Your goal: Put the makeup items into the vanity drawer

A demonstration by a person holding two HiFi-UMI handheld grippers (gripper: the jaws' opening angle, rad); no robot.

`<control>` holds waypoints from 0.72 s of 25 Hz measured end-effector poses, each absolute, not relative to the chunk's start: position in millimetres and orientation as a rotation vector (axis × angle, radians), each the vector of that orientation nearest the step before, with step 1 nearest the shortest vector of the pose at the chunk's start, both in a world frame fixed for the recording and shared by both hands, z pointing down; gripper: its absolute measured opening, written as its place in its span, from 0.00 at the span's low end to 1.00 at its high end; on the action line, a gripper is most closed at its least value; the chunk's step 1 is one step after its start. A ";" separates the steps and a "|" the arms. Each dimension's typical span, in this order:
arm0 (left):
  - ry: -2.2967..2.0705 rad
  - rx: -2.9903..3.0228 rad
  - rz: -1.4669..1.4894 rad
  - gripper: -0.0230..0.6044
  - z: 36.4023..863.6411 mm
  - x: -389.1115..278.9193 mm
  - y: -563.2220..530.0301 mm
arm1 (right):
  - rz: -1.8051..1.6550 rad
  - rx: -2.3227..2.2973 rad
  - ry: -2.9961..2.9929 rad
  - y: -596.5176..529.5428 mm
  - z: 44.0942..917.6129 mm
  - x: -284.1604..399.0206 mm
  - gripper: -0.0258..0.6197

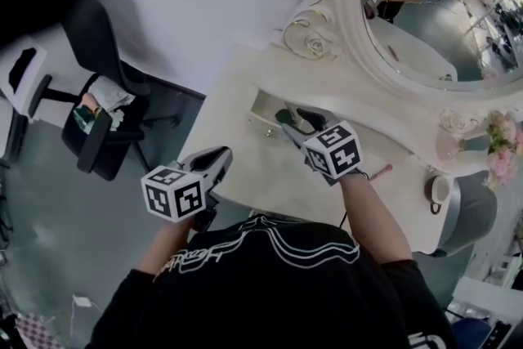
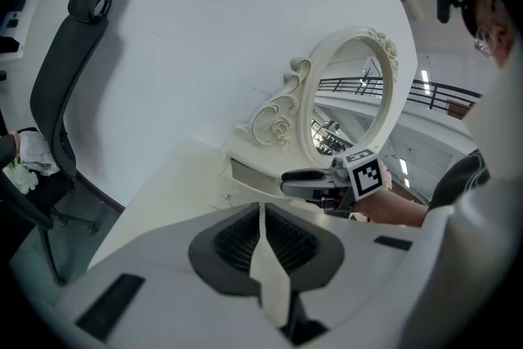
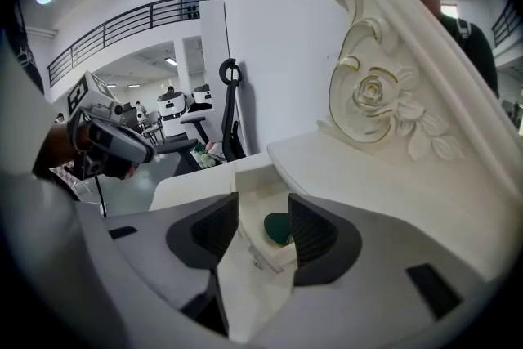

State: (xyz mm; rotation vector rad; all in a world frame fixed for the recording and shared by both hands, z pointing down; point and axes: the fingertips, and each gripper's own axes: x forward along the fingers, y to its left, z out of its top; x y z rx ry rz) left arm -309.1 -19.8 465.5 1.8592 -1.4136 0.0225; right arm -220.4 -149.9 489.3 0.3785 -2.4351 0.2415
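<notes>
At the white vanity (image 1: 245,86), a person in a black shirt works a hand-held gripper in each hand. The small drawer (image 1: 263,117) under the oval mirror (image 1: 425,12) stands pulled out toward them.

The right gripper (image 1: 298,120) hangs over the open drawer, tilted down into it with its jaws spread. A dark green, rounded makeup item (image 3: 278,229) lies on the drawer floor. In the right gripper view (image 3: 263,204) it sits low between the two pads but neither presses on it. By the look of it, that item is already delivered.

The left gripper (image 1: 222,155) waits off the front left corner of the vanity top, pointing across toward the drawer. Its jaws are pressed together with nothing in them, as the left gripper view (image 2: 261,212) shows.

One more candidate remains on the vanity top: a slim pink stick (image 1: 382,170) near the front edge, just beside the right forearm. It is too small to say what it is. It lies behind and to the right of the right gripper's jaws, away from the drawer. Its long axis seems to run roughly along the front edge.

The right hand is clearly the nearer one, since the left would have to reach across the person's body. To fetch the stick, the right gripper would probably have to draw back from the drawer and swing right, closing across the stick's narrow width.

An office chair (image 1: 106,94) stands well apart on the floor to the left.
</notes>
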 end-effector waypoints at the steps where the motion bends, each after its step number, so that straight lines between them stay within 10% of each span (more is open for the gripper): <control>1: -1.408 1.862 0.021 0.10 465.2 -306.4 -21.1 | 0.234 0.377 -2.442 -148.4 484.8 -215.4 0.36; 18: -1.168 2.042 0.132 0.10 451.5 -175.8 -68.5 | 0.292 0.695 -2.427 -145.8 452.6 -35.5 0.36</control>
